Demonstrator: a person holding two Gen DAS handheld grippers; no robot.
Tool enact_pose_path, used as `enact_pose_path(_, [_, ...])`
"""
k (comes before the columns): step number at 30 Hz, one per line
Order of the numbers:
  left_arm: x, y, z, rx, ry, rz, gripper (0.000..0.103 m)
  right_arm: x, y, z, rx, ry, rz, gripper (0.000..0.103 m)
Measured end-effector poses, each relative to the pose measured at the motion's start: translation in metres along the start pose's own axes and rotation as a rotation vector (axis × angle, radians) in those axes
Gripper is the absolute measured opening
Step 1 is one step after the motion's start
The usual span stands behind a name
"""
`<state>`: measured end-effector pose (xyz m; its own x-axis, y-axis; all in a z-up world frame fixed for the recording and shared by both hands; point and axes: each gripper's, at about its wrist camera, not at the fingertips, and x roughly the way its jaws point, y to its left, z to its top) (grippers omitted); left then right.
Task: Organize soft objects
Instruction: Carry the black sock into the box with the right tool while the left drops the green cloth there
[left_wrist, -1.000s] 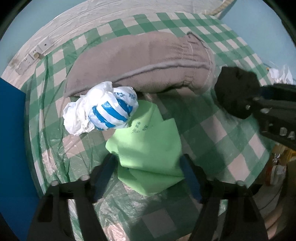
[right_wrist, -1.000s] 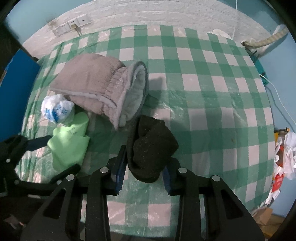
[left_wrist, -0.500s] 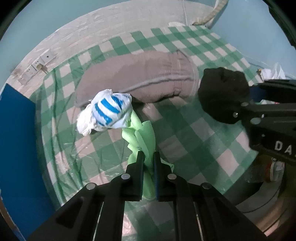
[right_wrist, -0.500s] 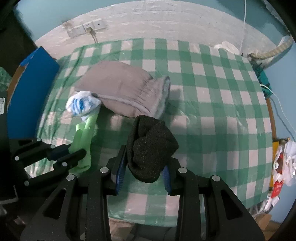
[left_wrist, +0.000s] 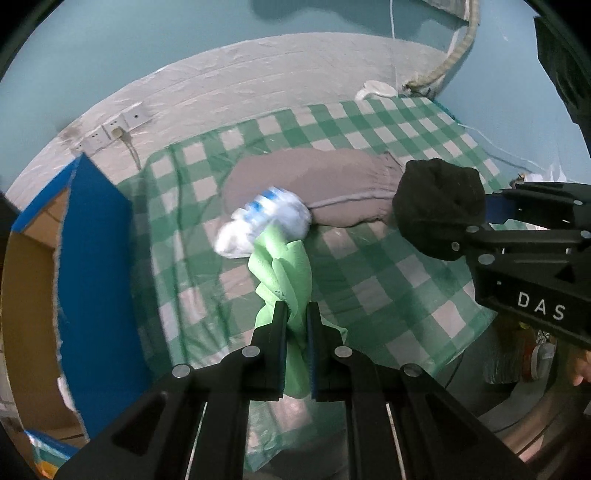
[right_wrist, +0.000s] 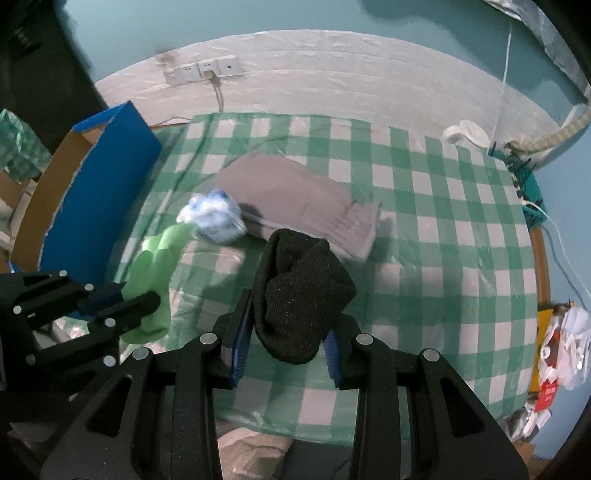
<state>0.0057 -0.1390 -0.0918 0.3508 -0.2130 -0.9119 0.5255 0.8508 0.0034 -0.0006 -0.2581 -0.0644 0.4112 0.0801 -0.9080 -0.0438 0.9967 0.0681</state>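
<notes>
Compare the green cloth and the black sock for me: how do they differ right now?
The green cloth is bright, thin and bunched into a long strip; the black sock is dark, thick and balled up. The left gripper pinches the cloth; the right gripper holds the sock. Both are gripped.

Lived-in home room.
Teal painted walls, a table under a green-checked plastic tablecloth (right_wrist: 436, 206), wall sockets (right_wrist: 203, 72) with one plug in, a blue cardboard box (left_wrist: 96, 258) alongside.
</notes>
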Motion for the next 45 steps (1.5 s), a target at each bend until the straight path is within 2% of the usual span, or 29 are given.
enact_pose_path(7, [-0.023,0.024,-0.008,-0.048,-0.034,-0.021,0.009,-0.007,0.017,0.005,-0.017,-0.018,0.011,0.033])
enact_pose_path(14, [-0.037,0.048,-0.012,-0.098,-0.059,-0.008,0.009,-0.012,0.038,0.008,-0.051,-0.026,0.036,0.033])
enact_pose_path(25, [-0.063,0.081,-0.024,-0.149,-0.104,0.076,0.009,-0.020,0.075,0.020,-0.107,-0.048,0.081,0.033])
enact_pose_path(45, [-0.094,0.150,-0.050,-0.282,-0.153,0.146,0.009,-0.026,0.170,0.054,-0.236,-0.093,0.155,0.033])
